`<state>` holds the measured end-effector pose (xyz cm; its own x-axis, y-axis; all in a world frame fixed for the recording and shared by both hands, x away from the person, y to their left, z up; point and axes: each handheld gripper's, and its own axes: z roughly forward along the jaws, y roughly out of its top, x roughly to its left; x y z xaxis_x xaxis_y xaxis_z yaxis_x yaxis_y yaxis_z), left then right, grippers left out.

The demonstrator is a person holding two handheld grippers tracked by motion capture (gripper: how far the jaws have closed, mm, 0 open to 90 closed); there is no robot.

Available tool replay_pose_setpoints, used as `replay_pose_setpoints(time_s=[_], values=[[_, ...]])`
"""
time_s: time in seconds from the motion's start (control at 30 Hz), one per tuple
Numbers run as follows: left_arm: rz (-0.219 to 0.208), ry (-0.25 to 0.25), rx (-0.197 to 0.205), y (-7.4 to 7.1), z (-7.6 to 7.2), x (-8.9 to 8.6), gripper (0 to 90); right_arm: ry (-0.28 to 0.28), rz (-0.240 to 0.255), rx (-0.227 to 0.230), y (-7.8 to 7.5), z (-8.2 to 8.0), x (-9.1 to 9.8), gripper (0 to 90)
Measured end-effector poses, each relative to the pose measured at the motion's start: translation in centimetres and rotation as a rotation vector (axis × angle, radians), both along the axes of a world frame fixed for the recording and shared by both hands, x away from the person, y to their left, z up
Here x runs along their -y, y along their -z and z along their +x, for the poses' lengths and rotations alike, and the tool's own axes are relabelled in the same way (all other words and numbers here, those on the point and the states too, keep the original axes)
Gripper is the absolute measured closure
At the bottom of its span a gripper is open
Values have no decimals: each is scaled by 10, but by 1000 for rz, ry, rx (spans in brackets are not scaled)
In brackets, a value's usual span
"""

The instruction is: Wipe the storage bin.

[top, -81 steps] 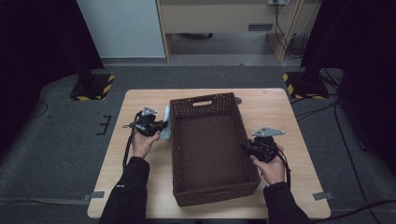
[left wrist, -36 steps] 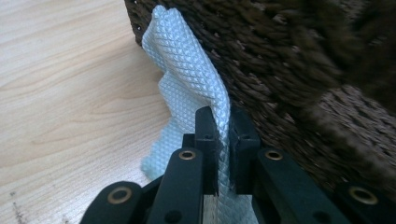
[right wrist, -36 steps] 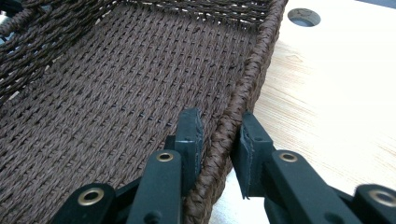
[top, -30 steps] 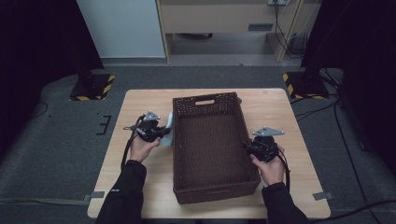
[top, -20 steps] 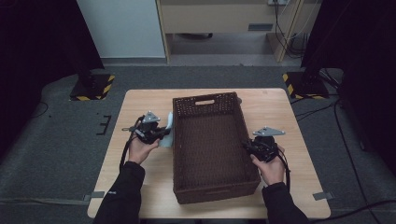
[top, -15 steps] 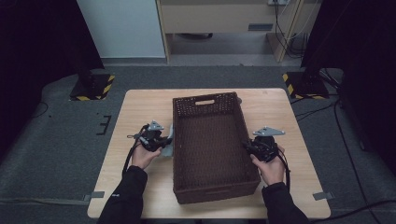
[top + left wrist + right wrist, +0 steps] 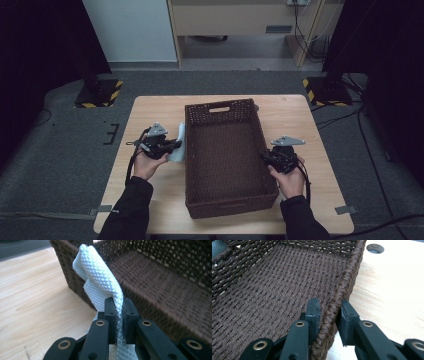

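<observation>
While left tool [image 7: 119, 315] clamps pale cloth [image 7: 100, 277], right tool [image 7: 329, 315] (seemingly tight) grips basket rim [image 7: 348, 272].

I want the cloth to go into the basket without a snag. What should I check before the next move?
1. Left tool shut on the cloth: ok.
2. Right tool clamps the basket rim: ok.
3. Basket floor free: ok.
4. Cloth clear of the basket's wall: cannot tell, it hangs close beside it.
5. Cloth lifted above the rim: not ok, it is outside the basket.
</observation>
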<state>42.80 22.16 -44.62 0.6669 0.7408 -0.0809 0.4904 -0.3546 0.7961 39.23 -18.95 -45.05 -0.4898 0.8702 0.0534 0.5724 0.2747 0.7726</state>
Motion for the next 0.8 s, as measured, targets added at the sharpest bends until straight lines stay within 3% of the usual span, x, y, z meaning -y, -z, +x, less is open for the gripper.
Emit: replay_pose_setpoints(time_s=[0.07,0.2,0.4,0.47,0.63,0.73,0.8], values=[[3,8,-19,8,-3,0,837,2,-4,-1,0,0,0,728],[60,19,-68,27,-5,4,837,10,-10,2,0,0,-1,730],[94,5,-128,49,4,11,837,16,-10,7,0,0,-2,727],[91,4,-120,47,5,11,837,11,-9,7,0,1,-2,726],[-28,5,-25,14,-4,3,837,15,-8,6,0,0,-2,726],[-74,20,29,-5,-12,3,837,14,0,5,1,0,-1,725],[-63,26,43,-8,-15,4,837,15,5,3,1,0,-1,724]])
